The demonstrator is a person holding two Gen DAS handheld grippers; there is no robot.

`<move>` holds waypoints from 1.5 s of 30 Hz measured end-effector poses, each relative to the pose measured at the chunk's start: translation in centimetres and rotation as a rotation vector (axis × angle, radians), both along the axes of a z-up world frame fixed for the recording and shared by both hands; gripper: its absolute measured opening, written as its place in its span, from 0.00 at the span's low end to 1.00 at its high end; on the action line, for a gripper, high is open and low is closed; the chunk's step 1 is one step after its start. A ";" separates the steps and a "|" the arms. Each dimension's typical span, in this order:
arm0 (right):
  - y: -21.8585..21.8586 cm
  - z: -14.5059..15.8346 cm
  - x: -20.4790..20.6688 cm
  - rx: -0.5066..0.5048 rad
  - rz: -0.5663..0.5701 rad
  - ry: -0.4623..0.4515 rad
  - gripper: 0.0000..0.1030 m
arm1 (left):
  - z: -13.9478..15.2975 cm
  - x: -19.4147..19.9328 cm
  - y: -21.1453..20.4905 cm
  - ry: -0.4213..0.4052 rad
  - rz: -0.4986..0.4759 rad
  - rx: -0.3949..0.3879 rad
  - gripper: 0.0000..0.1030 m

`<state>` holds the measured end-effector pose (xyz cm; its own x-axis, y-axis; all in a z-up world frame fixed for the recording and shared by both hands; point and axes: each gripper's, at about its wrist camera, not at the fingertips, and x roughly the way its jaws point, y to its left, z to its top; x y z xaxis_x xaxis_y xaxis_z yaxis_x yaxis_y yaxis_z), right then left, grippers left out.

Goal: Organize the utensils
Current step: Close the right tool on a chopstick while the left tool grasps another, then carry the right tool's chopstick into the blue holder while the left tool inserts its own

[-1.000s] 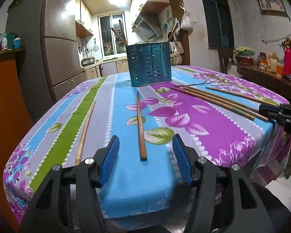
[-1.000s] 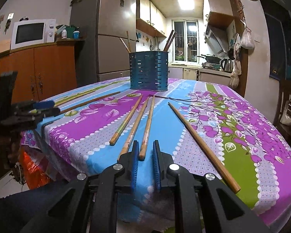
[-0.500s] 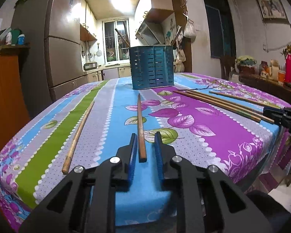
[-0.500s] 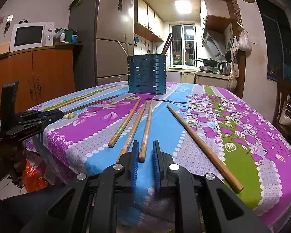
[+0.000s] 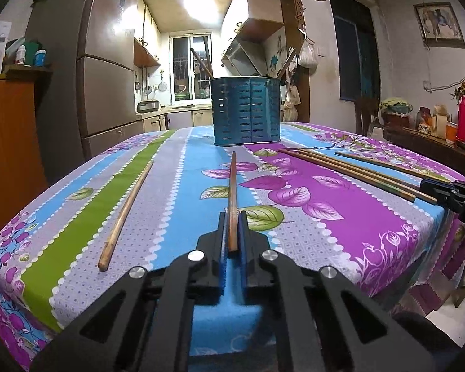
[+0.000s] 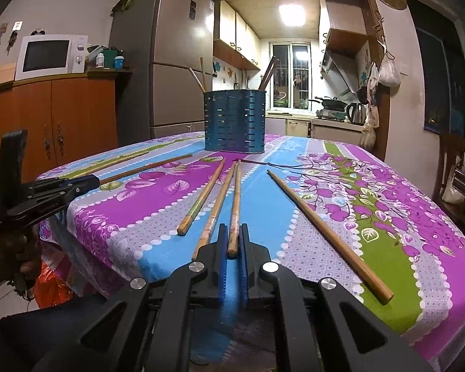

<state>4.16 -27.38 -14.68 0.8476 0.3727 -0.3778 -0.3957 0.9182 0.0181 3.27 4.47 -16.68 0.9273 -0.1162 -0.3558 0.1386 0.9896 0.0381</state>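
the left tongs (image 5: 232, 232), spread a second ago, now pinch the chopstick (image 5: 232, 192) lying on the worktop (image 5: 176, 186), while the right tongs (image 6: 232, 241) stay pinching another chopstick (image 6: 235, 204), so both look ready to lift toward the blue holder (image 5: 246, 111).

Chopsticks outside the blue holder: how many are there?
6: one chopstick in the left gripper, one to its left, one in the right gripper, two just left of it, one alone on its right. None seems hidden.
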 end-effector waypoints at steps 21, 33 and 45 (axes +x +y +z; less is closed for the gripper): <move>-1.6 8.6 -2.4 0.024 -0.006 -0.132 0.07 | 9.1 -1.3 0.7 -0.189 -0.019 -0.014 0.05; -0.8 17.1 2.8 0.016 0.064 -0.218 0.07 | 15.8 4.5 -0.9 -0.244 -0.073 -0.008 0.05; 1.2 22.1 11.1 -0.049 0.115 -0.020 0.07 | 18.0 9.7 -1.9 -0.162 -0.104 -0.008 0.05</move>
<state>15.29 -26.19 7.42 0.8078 0.4490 -0.3819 -0.4981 0.8664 -0.0348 12.97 2.61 1.33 0.9554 -0.2165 -0.2010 0.2326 0.9707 0.0604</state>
